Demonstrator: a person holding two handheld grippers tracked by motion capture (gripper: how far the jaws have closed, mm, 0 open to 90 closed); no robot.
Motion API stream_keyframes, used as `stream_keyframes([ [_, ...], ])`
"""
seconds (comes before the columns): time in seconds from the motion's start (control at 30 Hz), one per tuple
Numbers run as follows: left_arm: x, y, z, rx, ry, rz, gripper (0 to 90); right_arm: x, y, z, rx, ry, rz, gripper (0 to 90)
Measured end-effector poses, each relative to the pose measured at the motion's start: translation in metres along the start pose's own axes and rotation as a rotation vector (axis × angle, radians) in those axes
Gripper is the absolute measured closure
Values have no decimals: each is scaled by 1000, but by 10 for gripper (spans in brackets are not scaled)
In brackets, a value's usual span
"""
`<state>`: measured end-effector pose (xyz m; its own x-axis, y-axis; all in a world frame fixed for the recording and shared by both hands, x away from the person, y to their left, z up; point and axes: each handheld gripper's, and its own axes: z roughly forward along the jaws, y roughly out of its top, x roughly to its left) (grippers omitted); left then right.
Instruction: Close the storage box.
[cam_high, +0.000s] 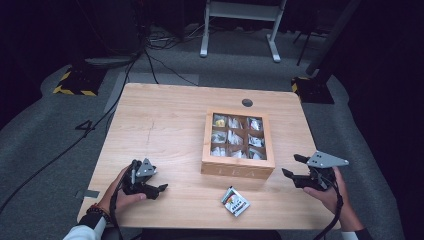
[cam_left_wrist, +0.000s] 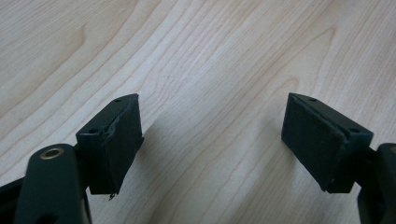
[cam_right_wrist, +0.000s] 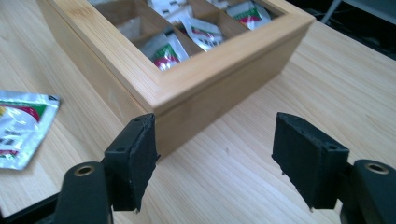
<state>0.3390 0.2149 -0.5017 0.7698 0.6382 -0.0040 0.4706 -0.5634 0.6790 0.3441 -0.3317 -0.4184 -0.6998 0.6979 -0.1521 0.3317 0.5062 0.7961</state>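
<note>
Looking down from the high view, a wooden box (cam_high: 238, 167) with nine compartments of sachets sits on the table (cam_high: 165, 120), and every place here is told from that box. A loose sachet (cam_high: 235, 201) lies flat just in front of its near wall, apart from it. The left gripper (cam_high: 156, 190) rests well to the box's left near the table's front edge; the right gripper (cam_high: 294, 167) hovers just off the box's right front corner, jaws spread, nothing between them. In the left gripper view, the left gripper (cam_left_wrist: 212, 140) stands partly spread over bare wood, empty. In the right gripper view, the right gripper (cam_right_wrist: 215, 158) gapes wide before the box's (cam_right_wrist: 219, 88) corner, the sachet (cam_right_wrist: 21, 126) lying off to the left.
</note>
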Motion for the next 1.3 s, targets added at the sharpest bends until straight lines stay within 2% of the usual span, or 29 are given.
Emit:
stream_keyframes([
  [0.03,1,-2,0,-11,-4,-11,206,-2,-5,-1,15,-24,-1,302],
  [0.23,0,-4,0,-22,7,-19,204,-9,-18,-2,45,-43,23,289],
  [0.4,-1,-4,0,-23,11,-29,202,-12,-28,-2,58,-45,56,269],
  [0.43,-1,-4,0,-23,12,-30,202,-12,-35,-1,71,-44,70,264],
  [0.7,-1,-5,-1,-23,13,-29,202,-13,-57,2,109,-49,86,258],
  [0.73,-1,-5,-1,-24,14,-32,202,-15,-66,2,126,-53,94,258],
  [0.97,-1,-5,-1,-25,13,-30,202,-20,-85,2,157,-50,136,261],
  [1.3,-1,-6,-2,-24,9,-31,202,-23,-101,1,166,-48,163,257],
])
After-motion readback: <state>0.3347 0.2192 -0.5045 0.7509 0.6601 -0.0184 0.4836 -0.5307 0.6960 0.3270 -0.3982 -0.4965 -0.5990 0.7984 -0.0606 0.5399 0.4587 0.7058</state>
